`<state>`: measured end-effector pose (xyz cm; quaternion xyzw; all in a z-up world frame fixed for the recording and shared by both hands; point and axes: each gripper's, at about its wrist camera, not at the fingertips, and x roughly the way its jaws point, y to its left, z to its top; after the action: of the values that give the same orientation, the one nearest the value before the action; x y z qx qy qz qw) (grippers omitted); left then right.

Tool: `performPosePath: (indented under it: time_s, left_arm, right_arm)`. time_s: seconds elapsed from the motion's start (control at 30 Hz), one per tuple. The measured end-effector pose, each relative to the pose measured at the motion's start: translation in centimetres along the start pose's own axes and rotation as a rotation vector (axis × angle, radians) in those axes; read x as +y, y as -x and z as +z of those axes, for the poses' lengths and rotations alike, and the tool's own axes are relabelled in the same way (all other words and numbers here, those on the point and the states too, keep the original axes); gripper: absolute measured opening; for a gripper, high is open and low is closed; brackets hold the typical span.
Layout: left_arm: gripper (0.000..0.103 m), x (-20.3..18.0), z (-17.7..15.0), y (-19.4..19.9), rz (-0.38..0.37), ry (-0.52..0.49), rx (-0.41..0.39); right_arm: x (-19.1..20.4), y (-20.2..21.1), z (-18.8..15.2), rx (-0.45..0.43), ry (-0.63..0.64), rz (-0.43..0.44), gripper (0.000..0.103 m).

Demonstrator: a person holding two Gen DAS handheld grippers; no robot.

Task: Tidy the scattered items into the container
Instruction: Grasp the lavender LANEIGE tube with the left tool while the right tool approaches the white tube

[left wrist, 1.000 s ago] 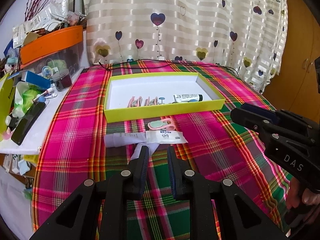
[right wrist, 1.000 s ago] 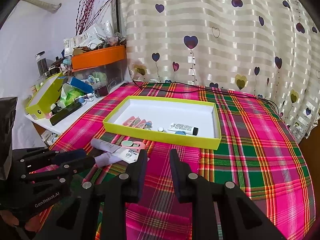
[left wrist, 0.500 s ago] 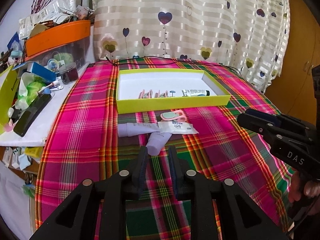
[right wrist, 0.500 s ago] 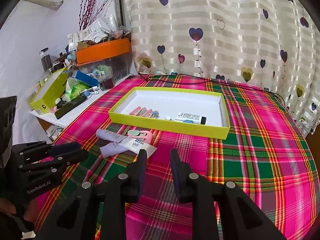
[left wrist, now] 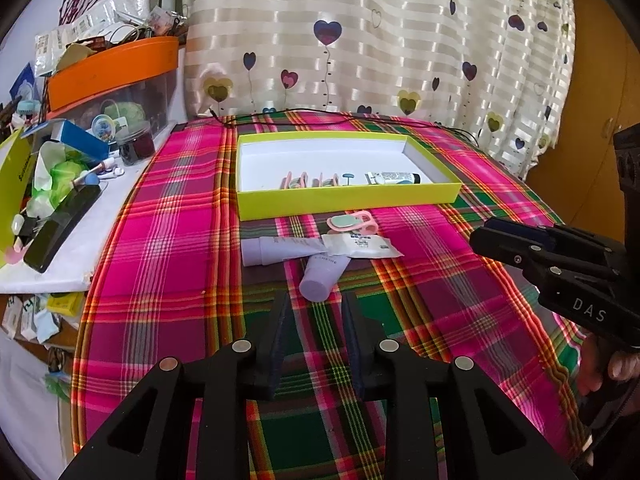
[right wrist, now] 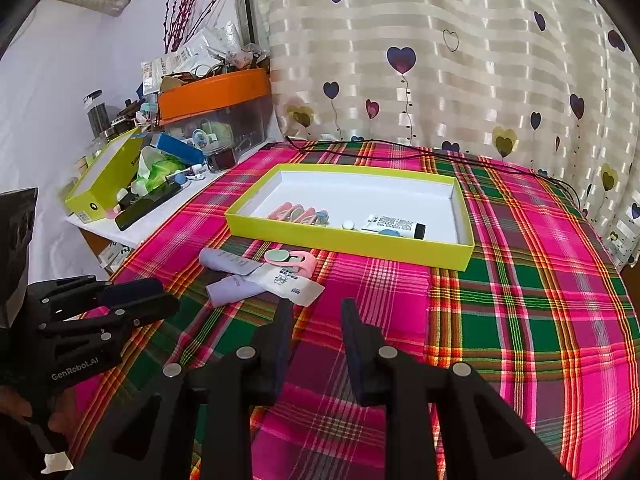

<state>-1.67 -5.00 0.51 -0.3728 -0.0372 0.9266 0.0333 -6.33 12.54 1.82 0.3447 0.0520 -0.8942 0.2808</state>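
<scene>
A yellow-green box (left wrist: 348, 204) (right wrist: 348, 242) on the plaid tablecloth holds pink clips and a white tube with a black cap. In front of it lie a pink clip (left wrist: 352, 222) (right wrist: 290, 258), a white sachet (left wrist: 360, 244) (right wrist: 288, 282) and two lilac tubes (left wrist: 280, 250) (left wrist: 322, 276). My left gripper (left wrist: 316, 308) is empty, its jaws opening, and the nearer tube's cap lies just beyond the tips. My right gripper (right wrist: 317, 312) is open and empty, near the sachet's right end. Each gripper shows in the other's view (right wrist: 120, 308) (left wrist: 500, 236).
A cluttered white side table (left wrist: 80, 240) stands along the left edge with an orange-lidded bin (left wrist: 112, 72), a dark jar and a black phone. A black cable (left wrist: 320, 114) runs behind the box. A heart-print curtain hangs behind the table. A hand shows at bottom right.
The left jaws have widened. The left view has shifted, so the nearer lilac tube, earlier partly hidden at the fingertips, now shows whole just beyond them. The right gripper has barely changed.
</scene>
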Motion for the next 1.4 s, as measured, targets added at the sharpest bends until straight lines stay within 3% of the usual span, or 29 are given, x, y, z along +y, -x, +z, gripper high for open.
performPosePath:
  time_s: [0.63, 1.4]
  left_arm:
    - [0.027, 0.6, 0.1, -1.7, -0.032, 0.038, 0.042]
    - [0.027, 0.6, 1.1, -4.8, -0.034, -0.031, 0.070]
  right_arm:
    - [0.5, -1.9, -0.3, 0.043, 0.021, 0.038, 0.027]
    - [1.0, -5.4, -0.5, 0.120, 0.070, 0.070, 0.034]
